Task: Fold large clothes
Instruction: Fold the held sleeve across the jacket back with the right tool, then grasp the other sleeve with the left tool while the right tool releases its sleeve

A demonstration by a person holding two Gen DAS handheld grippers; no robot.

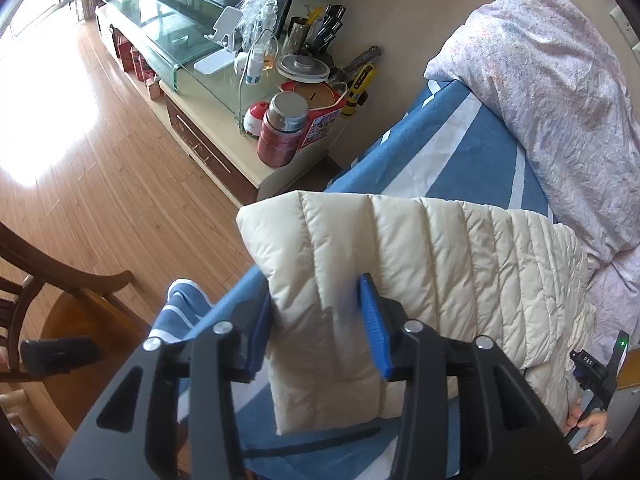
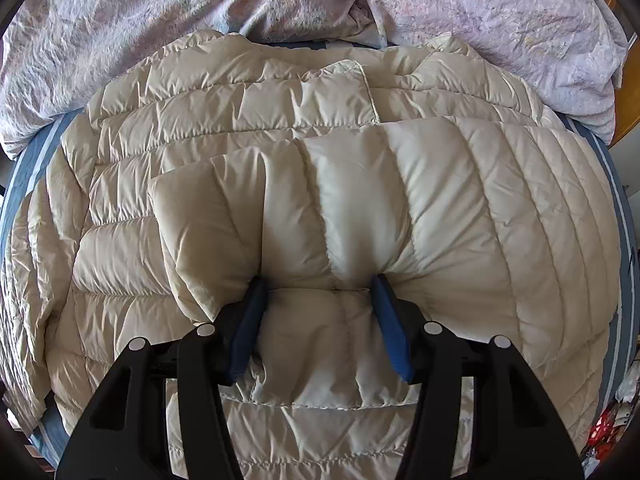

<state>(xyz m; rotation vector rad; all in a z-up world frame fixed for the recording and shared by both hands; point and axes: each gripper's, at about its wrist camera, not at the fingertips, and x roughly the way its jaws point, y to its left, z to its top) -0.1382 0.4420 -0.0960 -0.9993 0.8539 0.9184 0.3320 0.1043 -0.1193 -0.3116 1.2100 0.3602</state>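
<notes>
Blue-striped bed sheet (image 1: 460, 152) carries a cream puffer jacket (image 2: 280, 128); left gripper (image 1: 320, 312) and right gripper (image 2: 320, 300) fingers each pinch its folds.

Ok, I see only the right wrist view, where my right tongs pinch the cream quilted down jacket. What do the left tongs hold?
Observer: The left tongs grip a folded end of the cream quilted down jacket.
Operator: Where is this end?
Observer: Its corner appears to reach past the edge of the blue striped bed sheet, over the wooden plank floor.
Operator: Is something near on that side?
Observer: A low beige cabinet carrying a red metal flask stands beside the bed.
</notes>
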